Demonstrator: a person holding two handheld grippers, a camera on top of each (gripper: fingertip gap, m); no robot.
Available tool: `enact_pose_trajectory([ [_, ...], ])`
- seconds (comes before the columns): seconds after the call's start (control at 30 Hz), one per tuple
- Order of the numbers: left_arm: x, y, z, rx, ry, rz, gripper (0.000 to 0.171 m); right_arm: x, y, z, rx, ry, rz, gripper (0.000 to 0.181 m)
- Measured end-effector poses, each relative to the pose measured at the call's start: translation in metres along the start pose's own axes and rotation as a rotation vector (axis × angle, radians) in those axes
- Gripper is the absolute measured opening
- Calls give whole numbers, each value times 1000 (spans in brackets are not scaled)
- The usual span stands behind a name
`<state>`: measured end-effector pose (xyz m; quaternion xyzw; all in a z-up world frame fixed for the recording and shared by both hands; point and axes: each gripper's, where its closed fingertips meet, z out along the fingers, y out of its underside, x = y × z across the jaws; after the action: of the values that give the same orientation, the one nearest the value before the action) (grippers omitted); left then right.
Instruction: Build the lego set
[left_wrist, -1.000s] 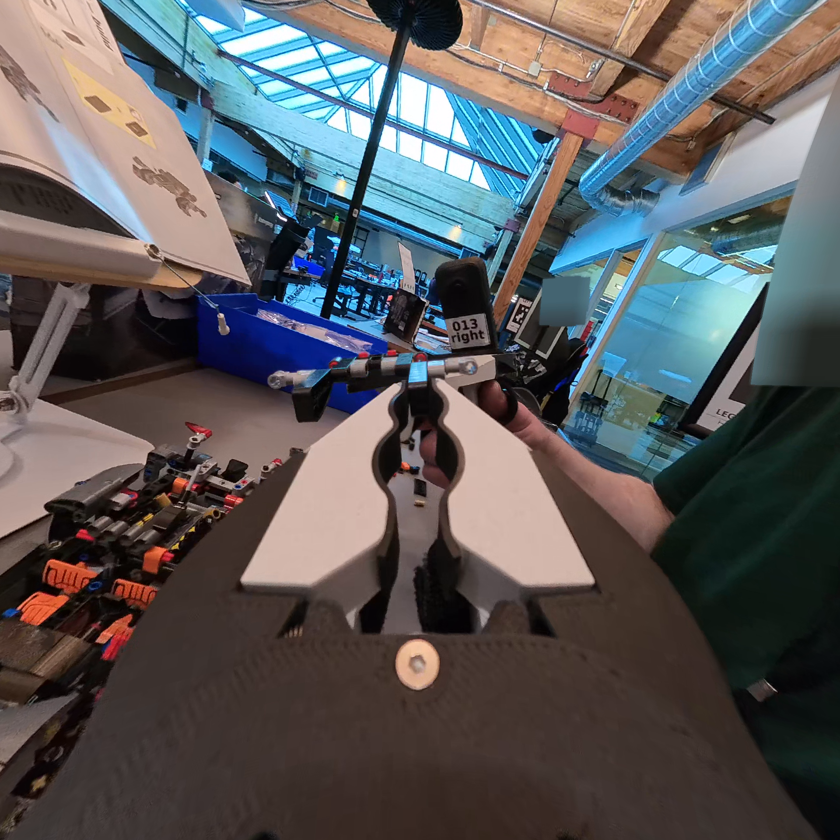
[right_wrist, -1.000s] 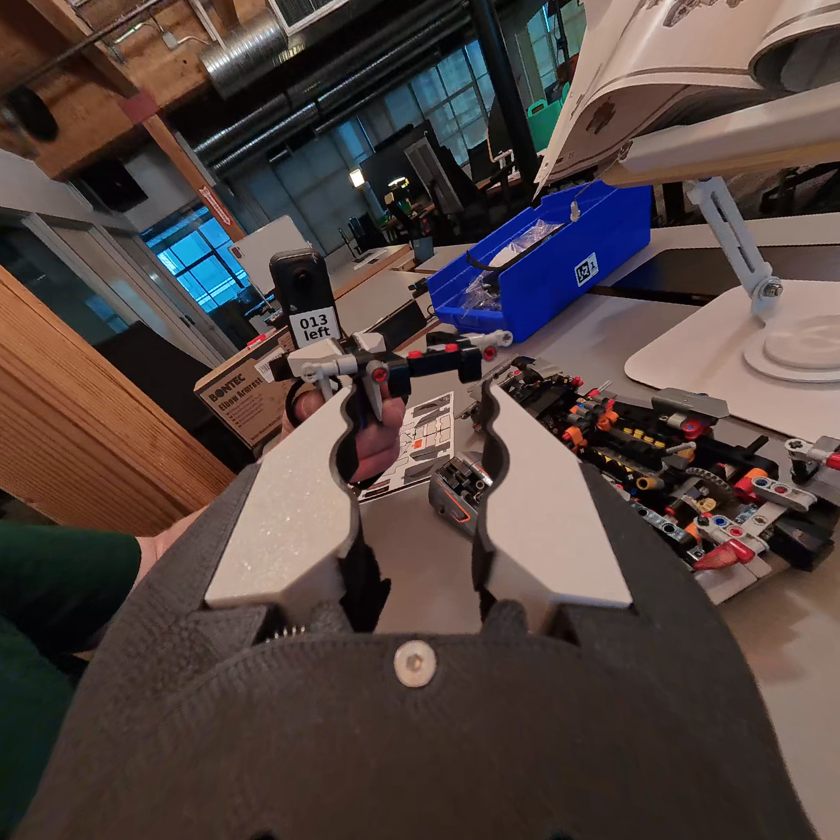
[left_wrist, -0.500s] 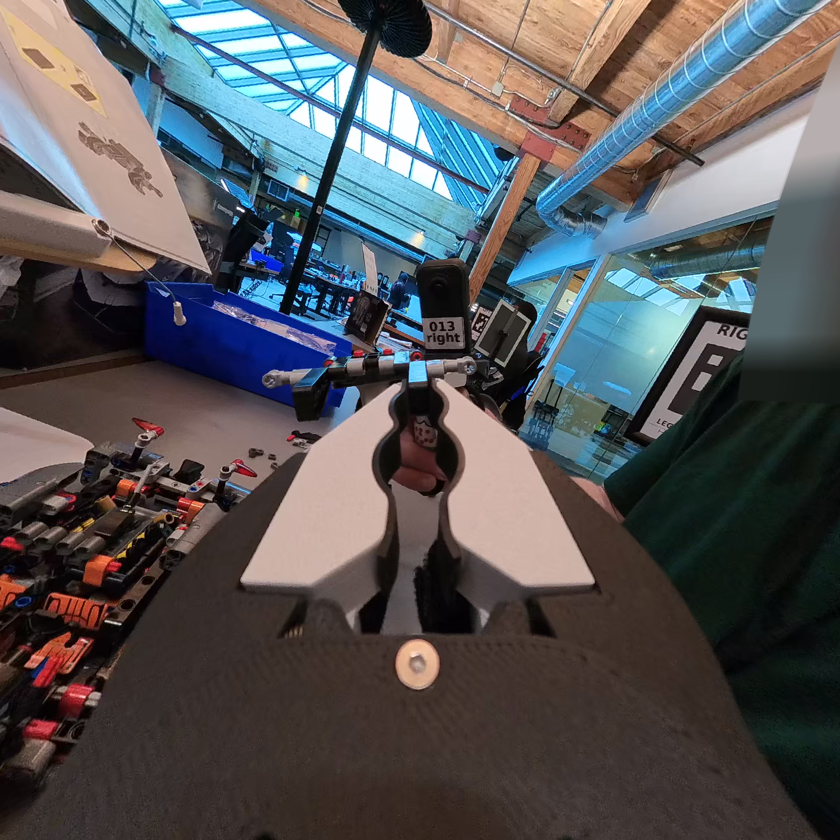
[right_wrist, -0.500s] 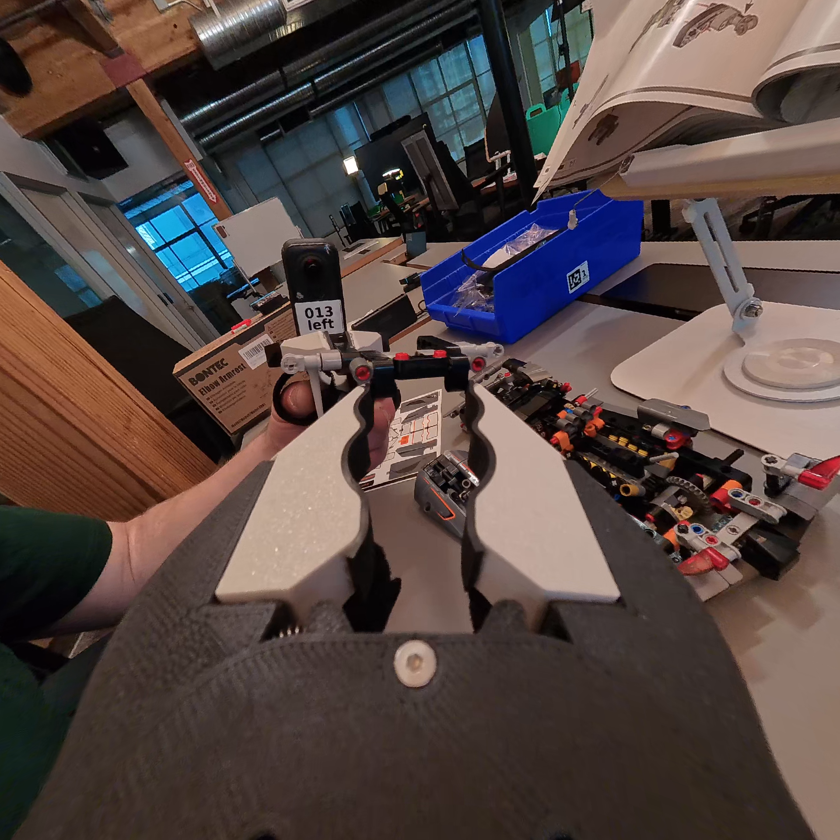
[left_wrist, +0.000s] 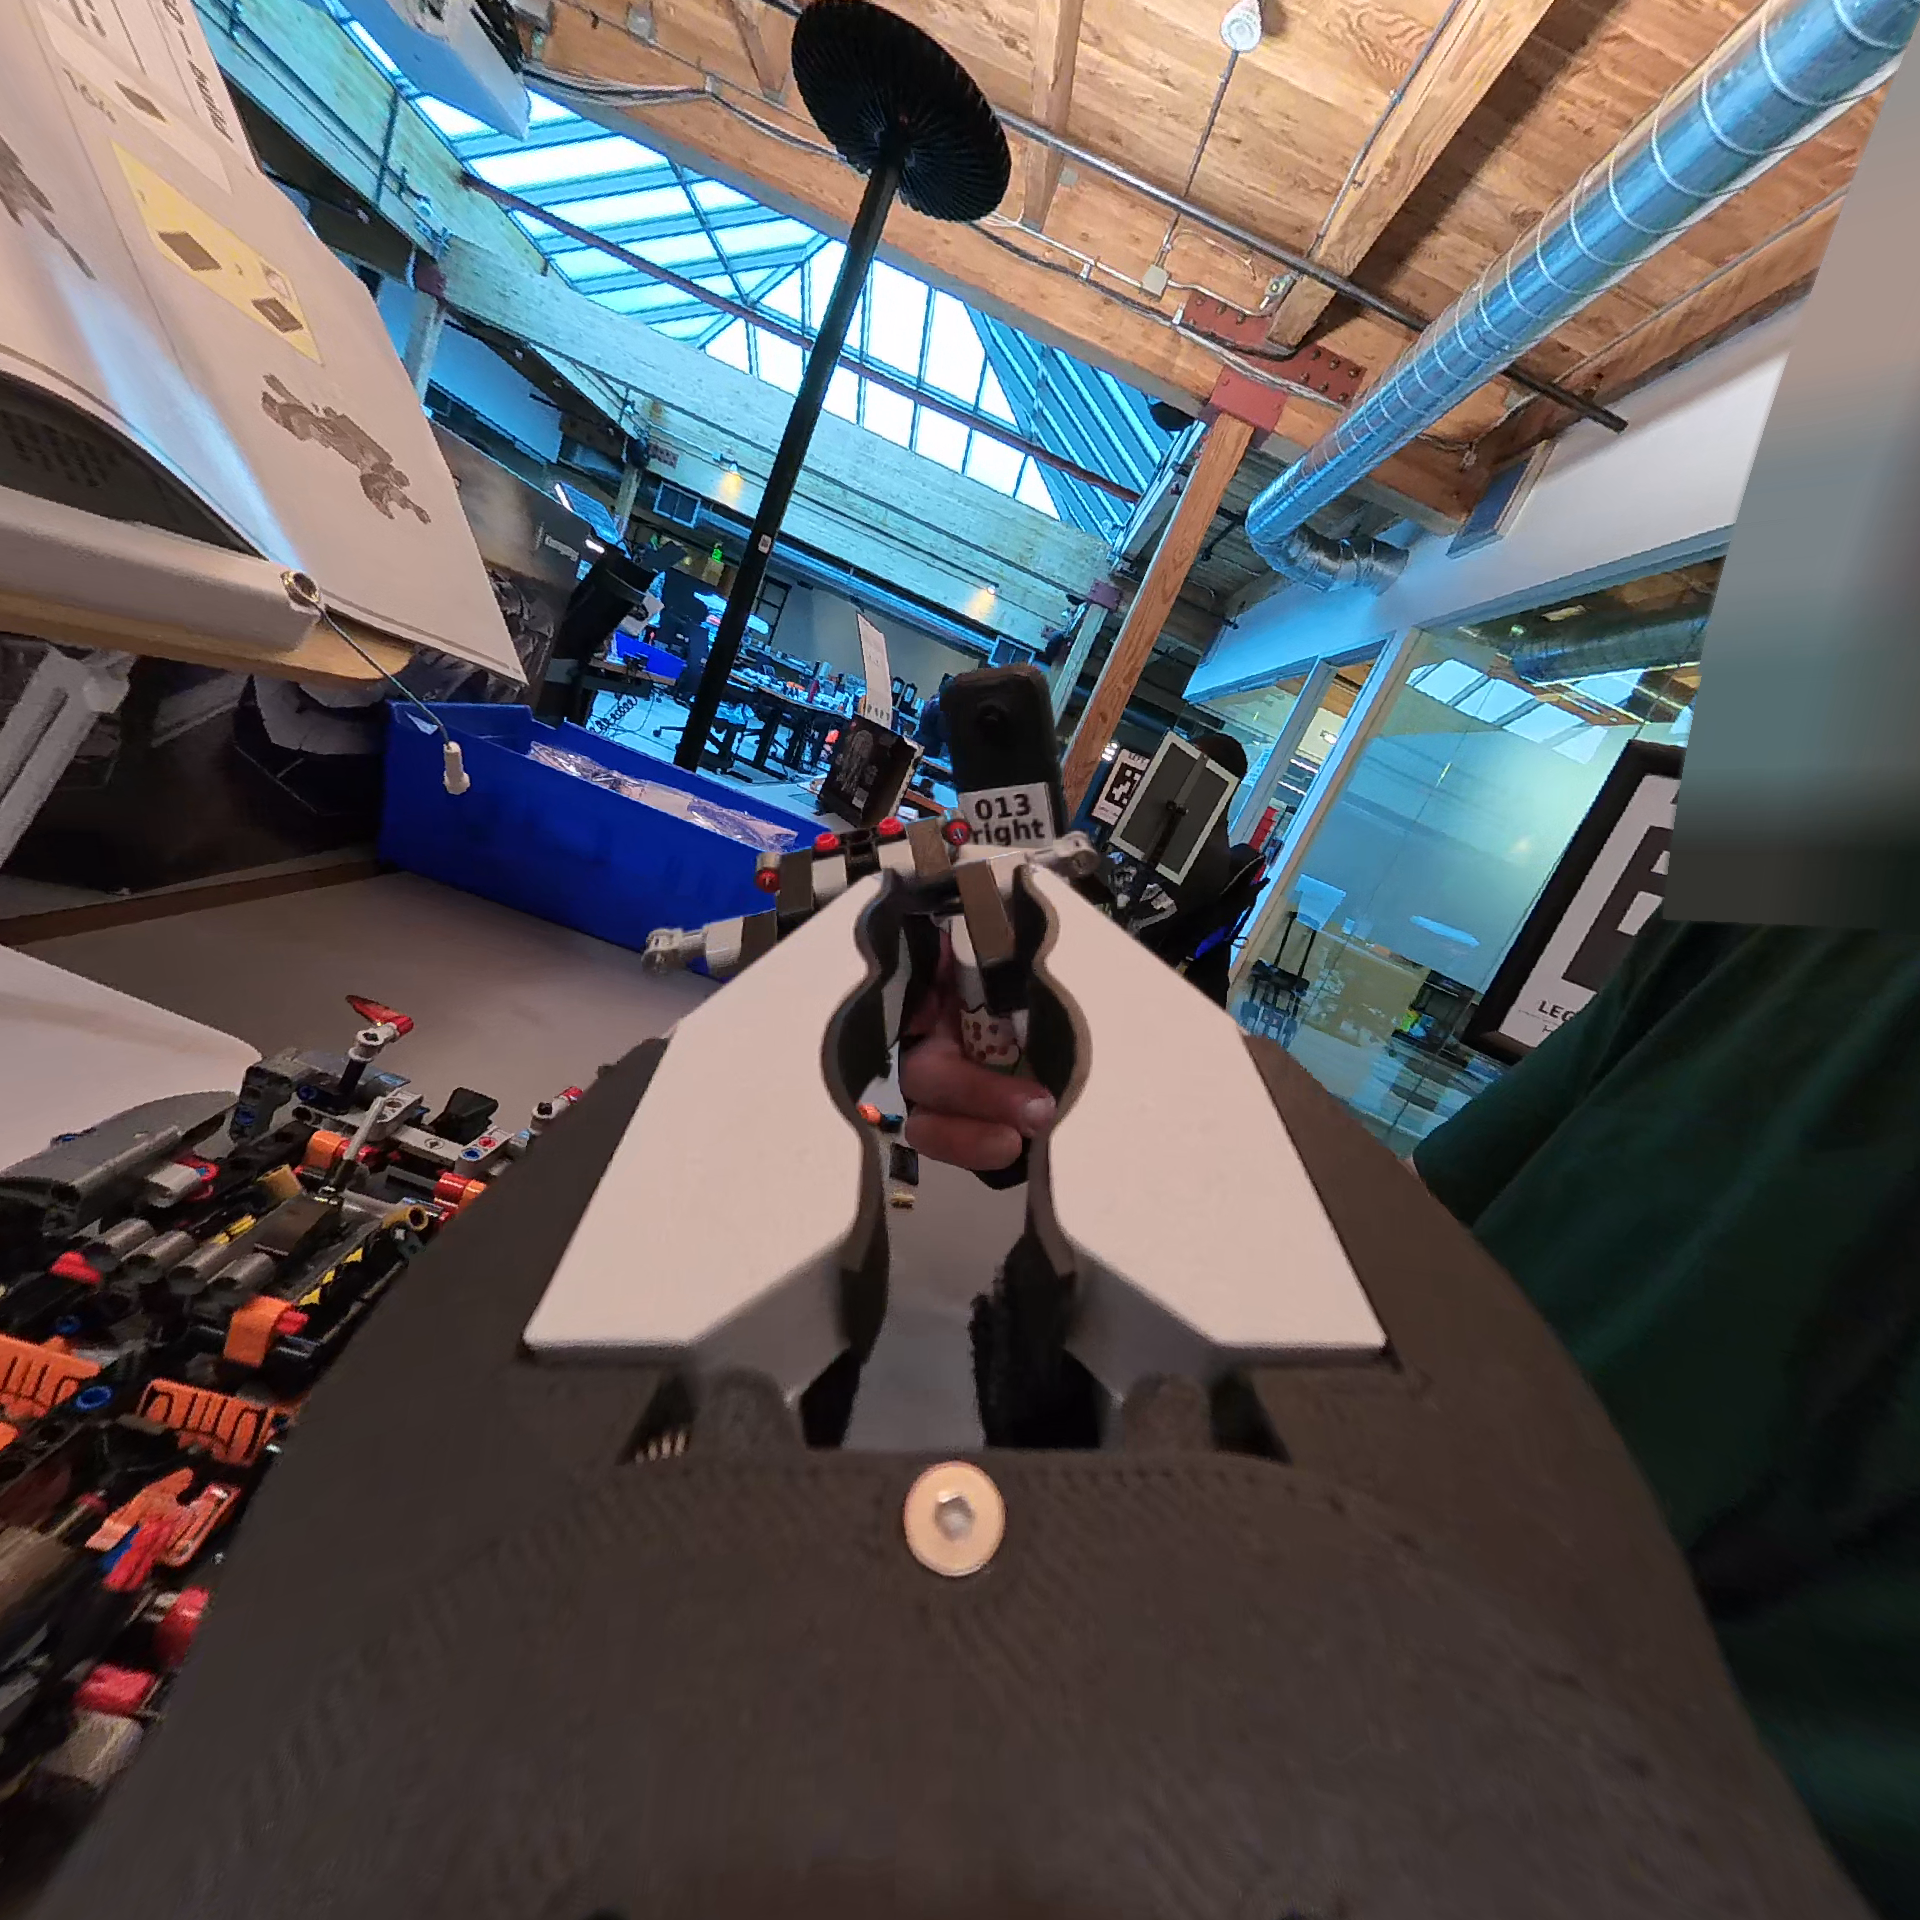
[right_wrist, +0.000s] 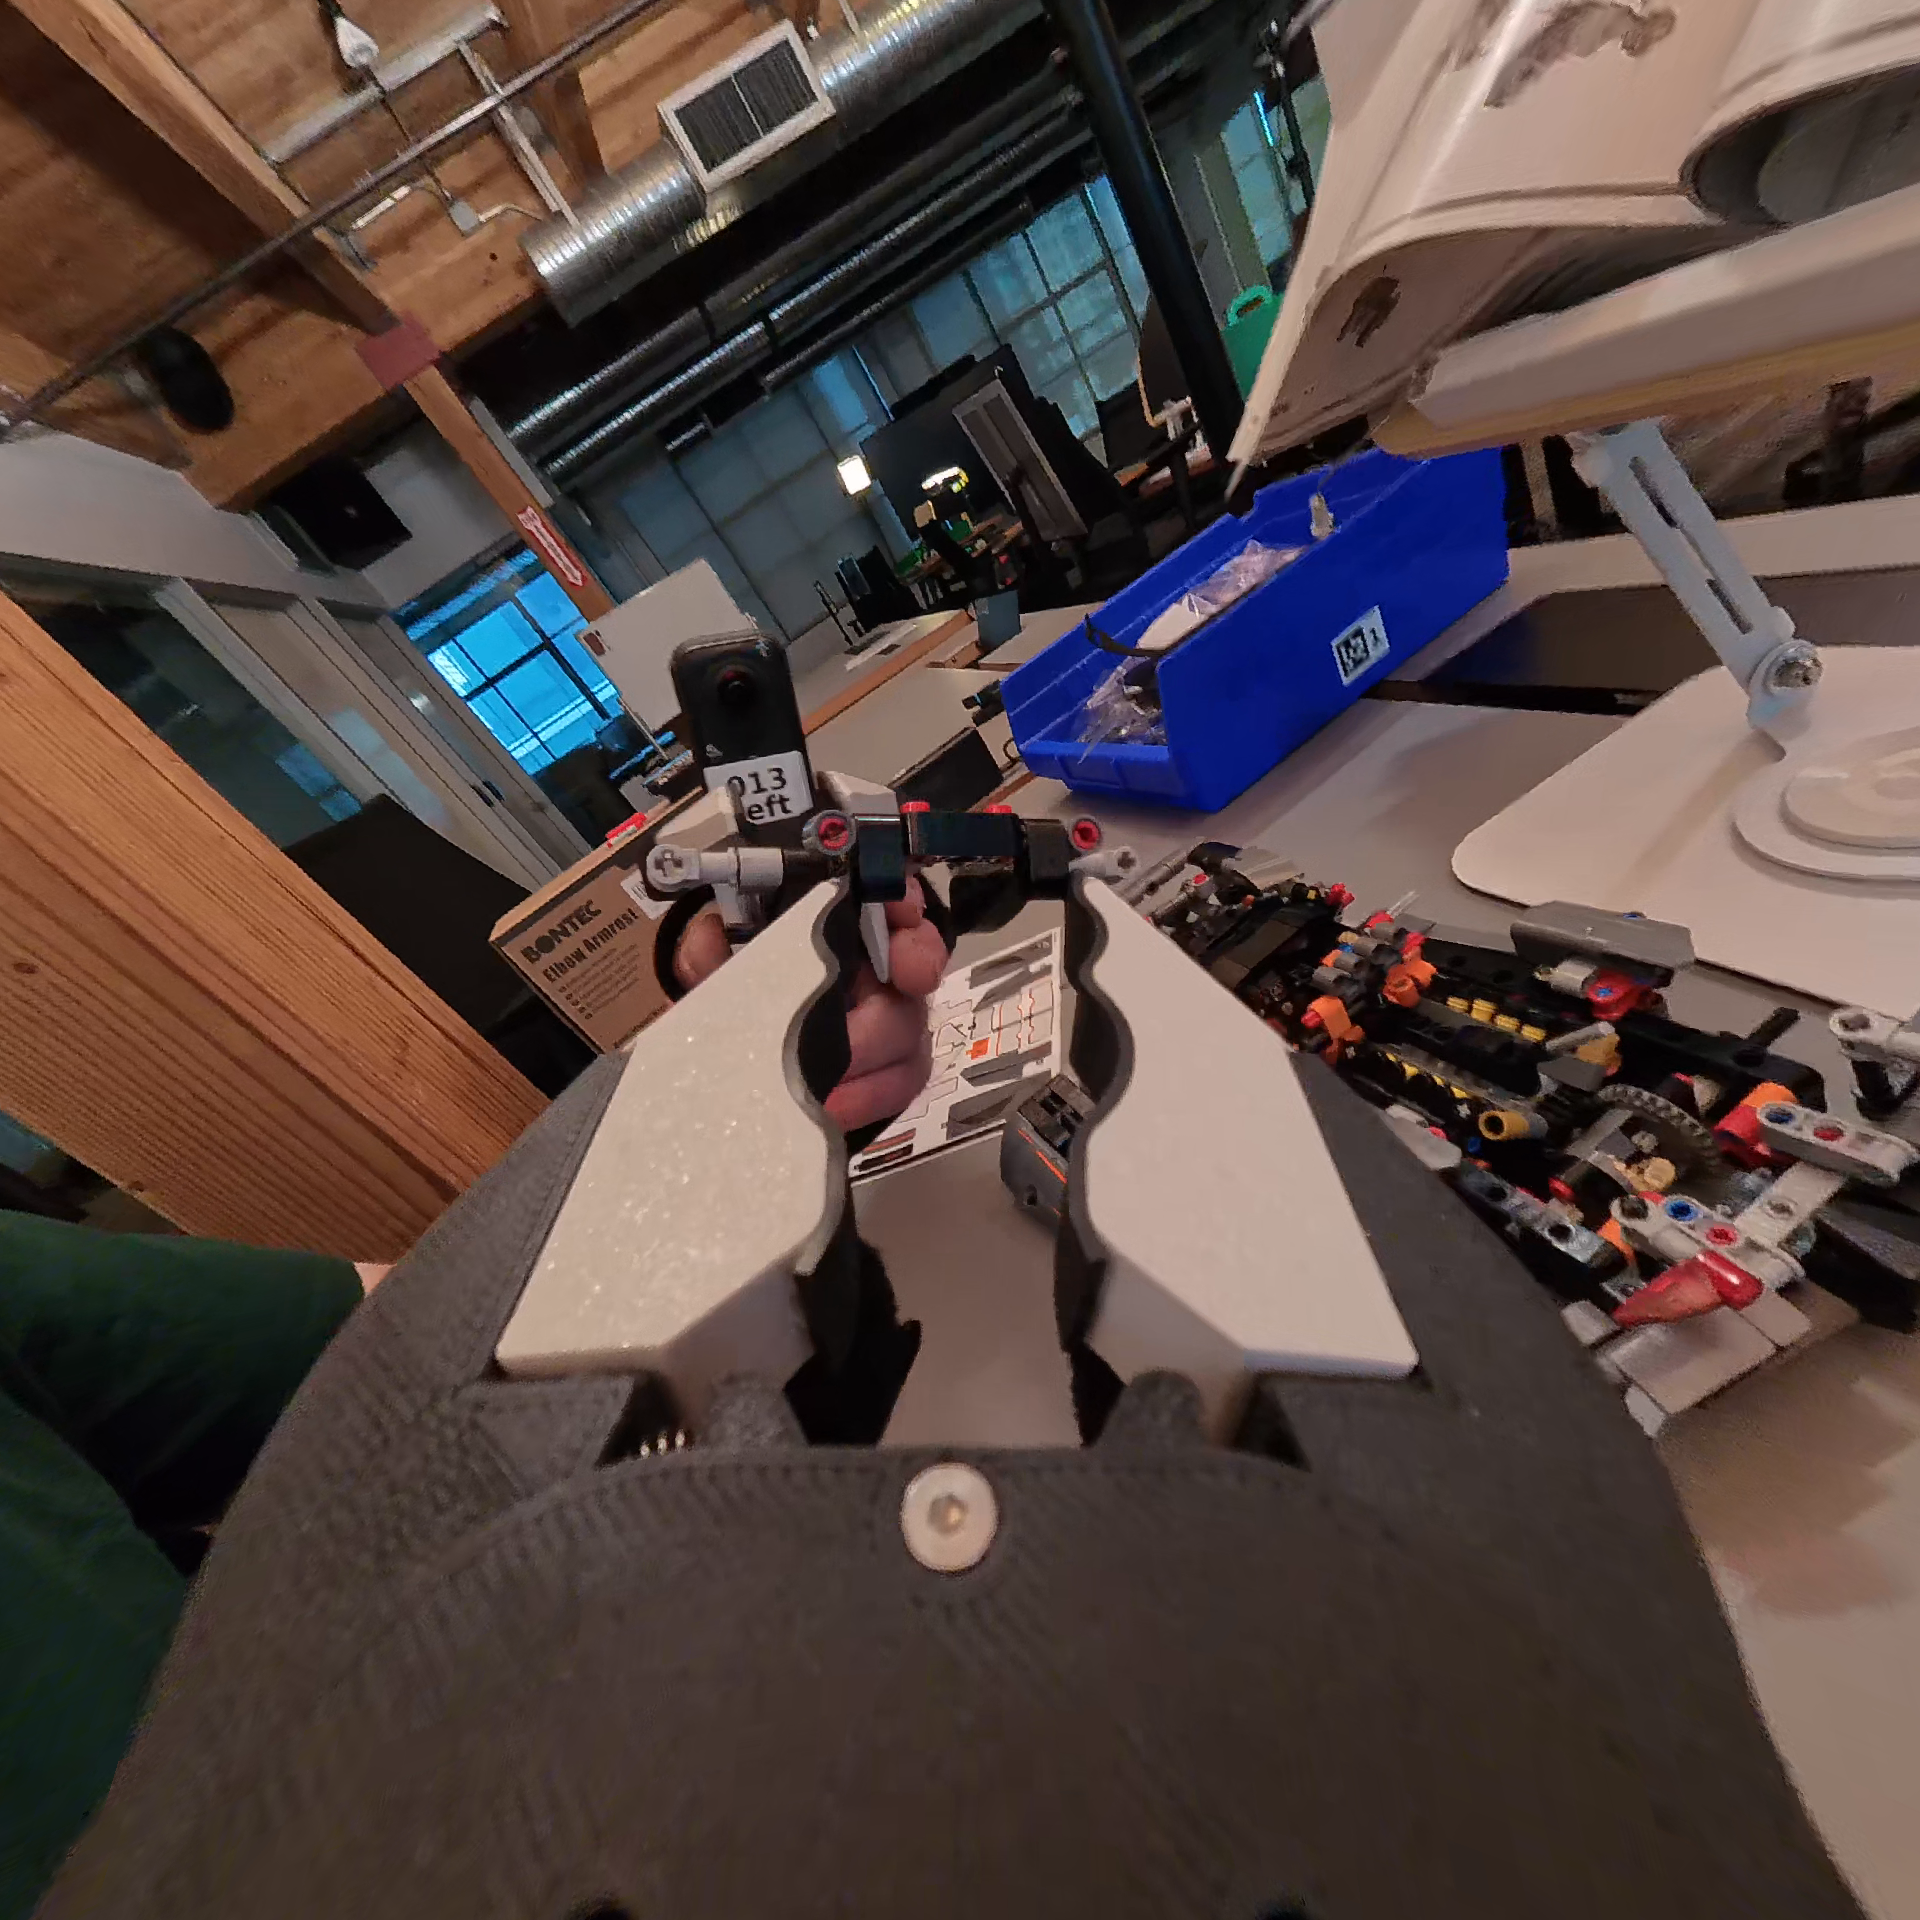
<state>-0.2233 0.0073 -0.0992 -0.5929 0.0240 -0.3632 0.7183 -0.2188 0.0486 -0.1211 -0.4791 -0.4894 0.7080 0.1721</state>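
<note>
Both grippers raised, meeting on small sub-assembly above table. Left gripper nearly closed on it; right gripper spread wider, bracketing its black bar. Main chassis part-built, many pcs outstanding

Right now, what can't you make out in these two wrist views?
- Grip on the lego subassembly: in both views the fingers cover the contact spots, so it is unclear whether the left gripper or the right gripper holds it.
- Instruction booklet: cut off by frame edges in both views, blurred in the right wrist view.
- Chassis build: cut off by frame edge and gripper body.
- Blue bin contents: too small.
</note>
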Motion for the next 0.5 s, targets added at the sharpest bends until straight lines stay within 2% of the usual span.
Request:
enact_pose_trajectory([
  [0.23, -3, 1, -1, -9, -20, 12, 19, 4, -2, -3, 35, -24, 71, 37],
  [0.5, -15, -7, -10, 31, -76, 18, 18, 4, -23, -11, 142, -60, 115, 37],
])
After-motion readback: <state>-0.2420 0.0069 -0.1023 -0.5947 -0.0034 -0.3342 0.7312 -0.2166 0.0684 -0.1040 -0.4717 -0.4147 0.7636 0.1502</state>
